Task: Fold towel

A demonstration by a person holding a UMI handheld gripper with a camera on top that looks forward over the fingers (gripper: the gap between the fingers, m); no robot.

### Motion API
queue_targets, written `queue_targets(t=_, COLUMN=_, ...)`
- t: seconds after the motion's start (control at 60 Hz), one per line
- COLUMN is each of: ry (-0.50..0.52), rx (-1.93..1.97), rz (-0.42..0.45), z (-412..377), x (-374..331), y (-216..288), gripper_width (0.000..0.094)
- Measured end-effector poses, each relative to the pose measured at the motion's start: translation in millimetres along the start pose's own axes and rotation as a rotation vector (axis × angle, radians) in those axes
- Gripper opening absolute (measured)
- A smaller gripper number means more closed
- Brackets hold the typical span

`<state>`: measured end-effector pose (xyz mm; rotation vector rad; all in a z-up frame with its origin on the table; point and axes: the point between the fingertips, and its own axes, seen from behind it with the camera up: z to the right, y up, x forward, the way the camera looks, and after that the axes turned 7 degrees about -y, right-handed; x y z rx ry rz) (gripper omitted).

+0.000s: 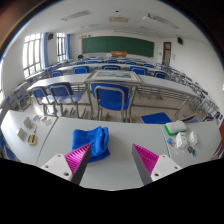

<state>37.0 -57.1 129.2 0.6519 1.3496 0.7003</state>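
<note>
**Towel bunched on the desk, just ahead of open fingers**

The gripper [113, 160] is held above a pale desk [120, 140] with its two fingers spread well apart and nothing between them; the magenta pads [78, 156] face each other across bare desktop. The blue towel [91, 138] lies crumpled on the desk just ahead of the left finger, touching nothing else; it is a rumpled heap rather than a flat sheet, so its long axis is hard to tell, though the bulk seems to run roughly away from the gripper. A second blue cloth [156, 118] lies flat further off to the right, beside a white crumpled object [181, 130]; small items [30, 127] lie at the desk's left end. Beyond stand blue chairs [111, 98], rows of desks and a green chalkboard [117, 44].
</note>
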Motion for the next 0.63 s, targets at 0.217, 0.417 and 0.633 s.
queue_targets(t=0.217, ry=-0.051, rx=-0.048, rz=0.048, z=-34.8, x=-109.3, y=-10.6, gripper_width=0.0853)
queue_targets(t=0.417, ry=-0.076, rx=-0.028, rz=0.077, z=-52.6, x=-184.0, y=-31.0, gripper_width=0.0850)
queue_targets(t=0.633, ry=-0.091, rx=-0.024, rz=0.106, z=-55.0, x=-224.3, y=-41.3, gripper_width=0.0852)
